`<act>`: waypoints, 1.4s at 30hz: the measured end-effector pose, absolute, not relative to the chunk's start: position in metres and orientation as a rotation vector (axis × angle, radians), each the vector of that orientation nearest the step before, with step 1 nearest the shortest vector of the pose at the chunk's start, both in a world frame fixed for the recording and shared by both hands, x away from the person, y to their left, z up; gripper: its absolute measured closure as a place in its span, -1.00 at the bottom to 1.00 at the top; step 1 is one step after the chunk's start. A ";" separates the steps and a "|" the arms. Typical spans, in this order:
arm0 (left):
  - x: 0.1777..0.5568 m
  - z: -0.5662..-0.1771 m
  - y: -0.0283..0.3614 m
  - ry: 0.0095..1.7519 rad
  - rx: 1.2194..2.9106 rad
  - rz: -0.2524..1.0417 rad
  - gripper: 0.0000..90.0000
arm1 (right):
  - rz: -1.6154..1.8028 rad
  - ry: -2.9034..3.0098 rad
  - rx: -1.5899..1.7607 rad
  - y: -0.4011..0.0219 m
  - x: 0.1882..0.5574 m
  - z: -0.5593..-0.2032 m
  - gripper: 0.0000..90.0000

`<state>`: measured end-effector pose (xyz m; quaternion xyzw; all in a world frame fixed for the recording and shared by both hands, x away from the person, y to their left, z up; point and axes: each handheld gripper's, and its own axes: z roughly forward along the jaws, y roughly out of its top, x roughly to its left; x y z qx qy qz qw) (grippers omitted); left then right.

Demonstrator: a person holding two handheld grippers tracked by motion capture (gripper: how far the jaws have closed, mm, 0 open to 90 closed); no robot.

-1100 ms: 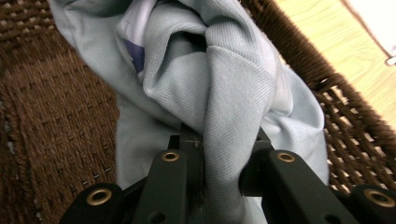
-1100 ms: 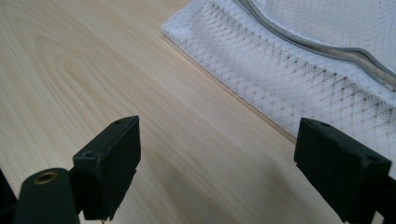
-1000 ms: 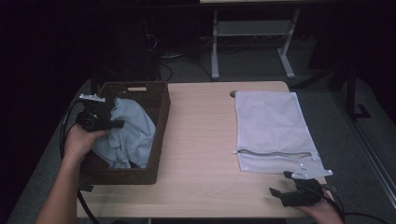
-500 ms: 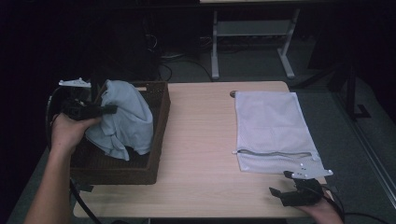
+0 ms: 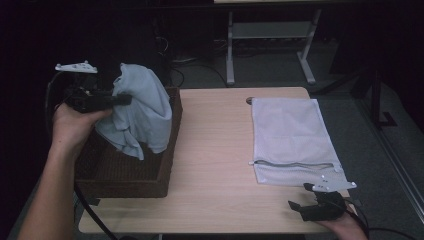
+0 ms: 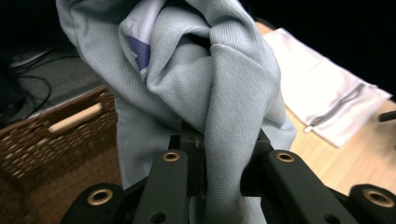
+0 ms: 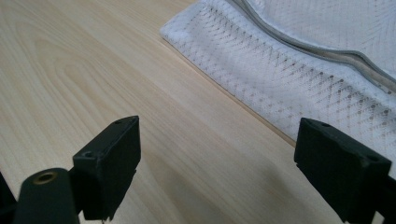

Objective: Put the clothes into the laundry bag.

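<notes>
Your left gripper [image 5: 117, 99] is clamping its jaws on the pale blue shirt [image 5: 137, 112], holding it in the air above the wicker basket [image 5: 167, 165]. Your right gripper [image 5: 305, 197] is resting on the bench [image 5: 215, 150] with jaws wide apart, just beside the white mesh bag [image 5: 292, 137].

Basket [image 5: 125, 170] on the desk's [image 5: 220, 165] left edge. Cloth [image 5: 137, 112] hangs above the basket's far end, off its floor, clamped in the left hand-held gripper [image 5: 122, 100] just left of it. Mesh bag [image 5: 292, 137] flat along the desk's right edge, well apart from the basket. Right hand-held gripper [image 5: 300, 197] at the near right corner, just before the bag's near edge.
</notes>
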<state>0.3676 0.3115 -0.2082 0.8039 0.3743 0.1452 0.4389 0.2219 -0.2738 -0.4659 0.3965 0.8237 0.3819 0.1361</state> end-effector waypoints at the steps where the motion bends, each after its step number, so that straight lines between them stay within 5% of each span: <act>1: 0.368 -0.208 0.311 0.930 1.998 0.361 0.69 | 1.106 2.385 1.148 -0.274 0.222 -0.466 -0.69; 19: 0.367 -0.212 0.221 0.704 2.047 0.213 0.69 | 1.111 2.373 1.135 -0.274 0.222 -0.464 -0.69; 33: 0.373 -0.257 0.165 0.629 2.083 0.070 0.69 | 1.124 2.356 1.127 -0.275 0.221 -0.461 -0.67; 42: 0.374 -0.299 0.151 0.645 2.116 0.001 0.69 | 1.107 2.322 1.133 -0.278 0.233 -0.452 -0.33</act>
